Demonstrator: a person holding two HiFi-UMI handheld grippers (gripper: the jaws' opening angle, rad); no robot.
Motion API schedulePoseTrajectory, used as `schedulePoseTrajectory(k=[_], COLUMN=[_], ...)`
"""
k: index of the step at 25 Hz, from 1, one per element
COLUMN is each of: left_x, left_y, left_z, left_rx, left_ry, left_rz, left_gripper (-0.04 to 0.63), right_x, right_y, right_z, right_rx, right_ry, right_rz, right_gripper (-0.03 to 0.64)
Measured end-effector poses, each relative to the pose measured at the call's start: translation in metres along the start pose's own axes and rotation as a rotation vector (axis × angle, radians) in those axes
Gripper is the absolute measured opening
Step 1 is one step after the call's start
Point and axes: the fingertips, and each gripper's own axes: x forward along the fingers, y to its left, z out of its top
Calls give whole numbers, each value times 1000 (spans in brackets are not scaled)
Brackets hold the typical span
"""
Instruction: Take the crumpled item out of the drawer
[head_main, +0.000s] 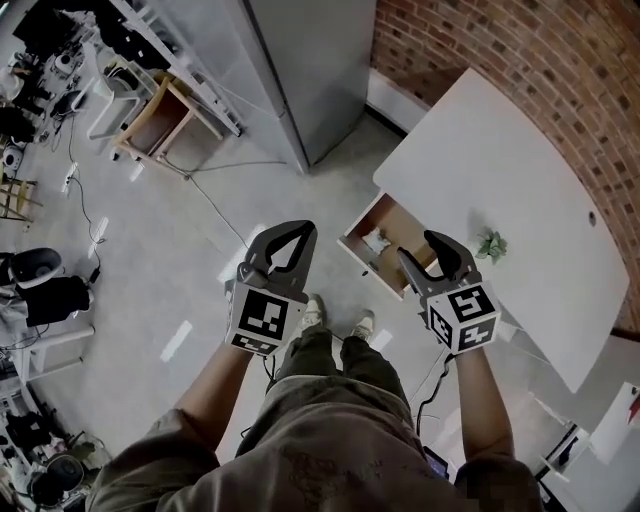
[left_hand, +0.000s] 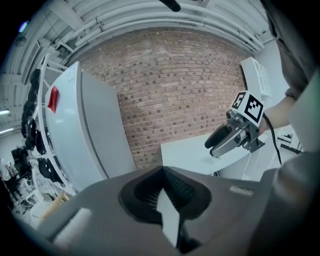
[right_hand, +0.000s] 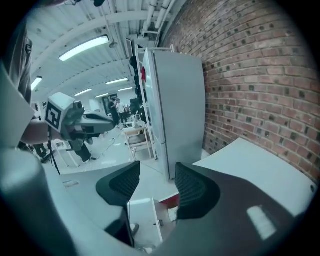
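Note:
The wooden drawer (head_main: 372, 228) stands pulled out from the white table (head_main: 500, 160). A small white crumpled item (head_main: 375, 240) lies inside it. My right gripper (head_main: 424, 252) is open and hovers just over the drawer's right part, with nothing between its jaws. In the right gripper view the drawer's white front (right_hand: 145, 220) shows below the parted jaws of that gripper (right_hand: 157, 186). My left gripper (head_main: 299, 231) is shut and empty, held over the floor to the left of the drawer. In its own view the left gripper (left_hand: 162, 171) has its jaws meeting at the tips, and the right gripper (left_hand: 227, 137) shows beyond.
A small green sprig (head_main: 490, 244) lies on the table near the right gripper. A tall grey cabinet (head_main: 310, 60) stands to the left of the table, with a brick wall (head_main: 520, 40) behind. The person's feet (head_main: 338, 320) are on the floor below the drawer. Cables (head_main: 205, 190) cross the floor.

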Motion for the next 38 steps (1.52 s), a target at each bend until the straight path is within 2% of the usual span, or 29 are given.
schedulePoseTrajectory(k=[10, 20, 25, 29, 38], left_x=[54, 103, 127, 142, 155], left_y=[-2, -21, -17, -25, -33], left_z=[-91, -193, -248, -287, -362], left_rx=[-58, -136, -187, -191, -267], left_ry=[135, 218, 230, 270, 332], left_rz=[-79, -133, -157, -172, -149], left_gripper=[1, 0, 2, 1, 0], right_x=[113, 199, 247, 273, 318], right_y=[-6, -35, -39, -51, -77], right_z=[-114, -228, -276, -311, -379], right_rx=[-25, -17, -22, -36, -54], right_ry=[265, 434, 487, 532, 618], right_rz=[32, 9, 12, -3, -33], right_gripper=[258, 262, 264, 272, 273])
